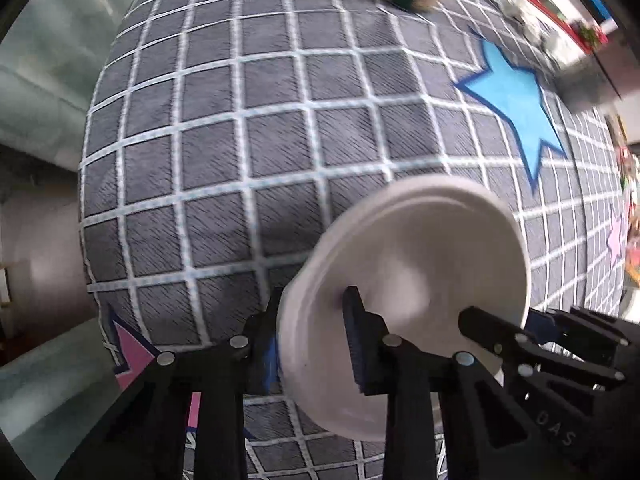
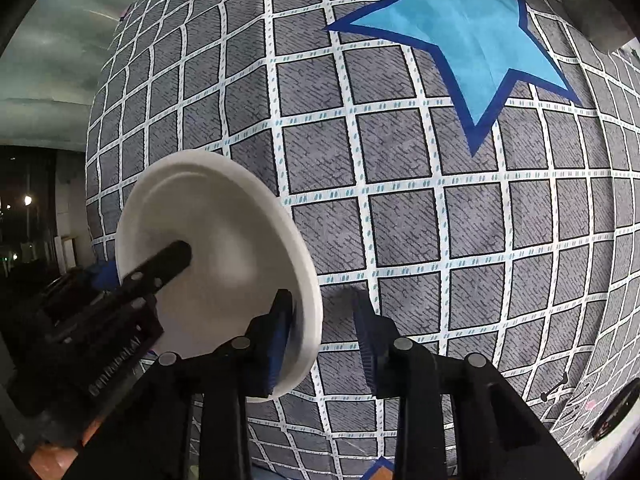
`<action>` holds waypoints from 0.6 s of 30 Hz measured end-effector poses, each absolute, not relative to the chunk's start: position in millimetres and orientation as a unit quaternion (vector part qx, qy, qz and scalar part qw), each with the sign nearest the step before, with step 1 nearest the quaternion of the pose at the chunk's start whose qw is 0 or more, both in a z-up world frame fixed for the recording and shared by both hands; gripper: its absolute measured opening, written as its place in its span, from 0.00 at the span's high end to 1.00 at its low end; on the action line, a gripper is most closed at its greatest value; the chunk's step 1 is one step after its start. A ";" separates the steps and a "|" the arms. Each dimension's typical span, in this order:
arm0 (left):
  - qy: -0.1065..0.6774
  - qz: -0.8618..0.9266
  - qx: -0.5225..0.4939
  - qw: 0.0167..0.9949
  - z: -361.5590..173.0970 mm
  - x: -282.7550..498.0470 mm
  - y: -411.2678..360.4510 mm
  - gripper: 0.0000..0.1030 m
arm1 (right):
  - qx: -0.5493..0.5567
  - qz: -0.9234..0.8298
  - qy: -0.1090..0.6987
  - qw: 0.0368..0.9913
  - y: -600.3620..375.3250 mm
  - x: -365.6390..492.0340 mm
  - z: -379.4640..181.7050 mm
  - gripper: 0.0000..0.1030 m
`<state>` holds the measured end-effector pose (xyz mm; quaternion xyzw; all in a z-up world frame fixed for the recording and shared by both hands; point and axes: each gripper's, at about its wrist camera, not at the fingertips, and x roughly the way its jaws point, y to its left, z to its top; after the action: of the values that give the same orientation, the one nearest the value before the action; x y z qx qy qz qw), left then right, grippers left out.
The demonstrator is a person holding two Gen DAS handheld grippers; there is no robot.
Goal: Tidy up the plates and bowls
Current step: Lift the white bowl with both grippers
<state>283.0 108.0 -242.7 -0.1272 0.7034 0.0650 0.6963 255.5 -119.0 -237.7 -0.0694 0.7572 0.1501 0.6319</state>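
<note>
- Clamping the plate's rim, your left fingers are closed on the white plate: one pad sits outside its wall, the other inside the well.
- Your right fingers straddle the opposite rim, one inside the well and one outside. They stand close together, but a sliver of cloth shows between the rim and the outer finger, so I cannot tell whether they are pressing on it.
- The plate therefore lies between your two hands, each at one side of it. It is round, so it has no long axis to line up, and neither hand is nearer than the other.
- The plate sits on the checked cloth, toward its near edge. The blue star is well apart from it, toward the far right.
- Any lift probably depends on the right-hand grip. Make sure of it first, then raise both rims together or the plate will tip.
</note>
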 end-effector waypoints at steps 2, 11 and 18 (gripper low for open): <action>0.705 0.057 -0.115 0.698 -242.5 280.4 94.1 0.70 | -0.071 0.155 0.759 0.629 -121.8 249.8 -236.4 0.82; 0.716 0.031 -0.093 0.691 -249.8 248.2 34.7 0.69 | -0.078 0.136 0.767 0.622 -159.0 202.6 -233.1 0.82; 0.723 0.018 -0.080 0.687 -256.8 211.4 -5.7 0.66 | -0.064 0.124 0.782 0.608 -190.6 146.3 -236.7 0.82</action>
<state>211.4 -5.7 -256.8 -0.0796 0.7225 0.0182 0.6865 146.3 -190.6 -236.7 -0.0639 0.7816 0.1241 0.6079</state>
